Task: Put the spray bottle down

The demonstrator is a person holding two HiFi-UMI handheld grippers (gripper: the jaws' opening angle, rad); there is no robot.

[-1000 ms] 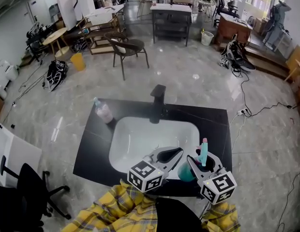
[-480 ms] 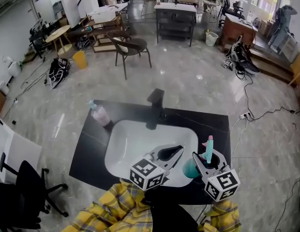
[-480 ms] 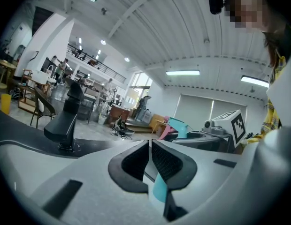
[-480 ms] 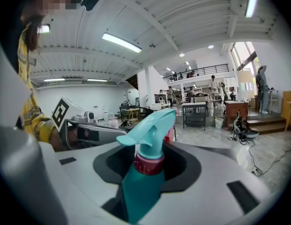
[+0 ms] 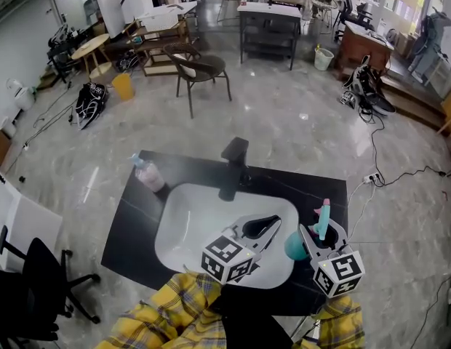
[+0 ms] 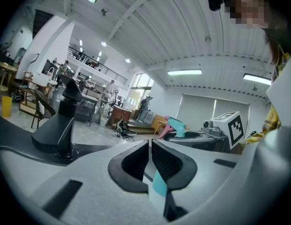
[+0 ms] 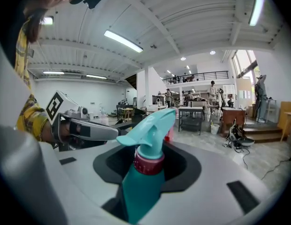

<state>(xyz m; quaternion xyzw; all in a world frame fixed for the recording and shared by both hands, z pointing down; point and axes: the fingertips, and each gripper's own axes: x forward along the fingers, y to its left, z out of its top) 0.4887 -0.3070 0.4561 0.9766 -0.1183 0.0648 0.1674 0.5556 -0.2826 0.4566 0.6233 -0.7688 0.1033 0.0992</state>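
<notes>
A teal spray bottle (image 5: pixel 295 246) with a pink-tipped nozzle stands upright between the jaws of my right gripper (image 5: pixel 318 233), which is shut on its body. It hangs over the front right rim of the white sink (image 5: pixel 188 211). In the right gripper view the spray bottle (image 7: pixel 141 191) fills the middle, with its teal trigger head on top. My left gripper (image 5: pixel 270 222) hovers over the basin just left of the bottle, jaws shut with nothing between them. In the left gripper view its pads (image 6: pixel 136 161) nearly touch, and the bottle's head (image 6: pixel 177 125) shows to the right.
The sink is set in a black countertop (image 5: pixel 131 231) with a black faucet (image 5: pixel 233 162) at the back and a pink soap bottle (image 5: pixel 149 174) at the back left. Bare black counter (image 5: pixel 324 187) lies right of the basin. Chairs, tables and cables stand on the floor beyond.
Both grippers have drifted a little to the right and away from me over the sink's front edge. The bottle stays in the right gripper's grip.
</notes>
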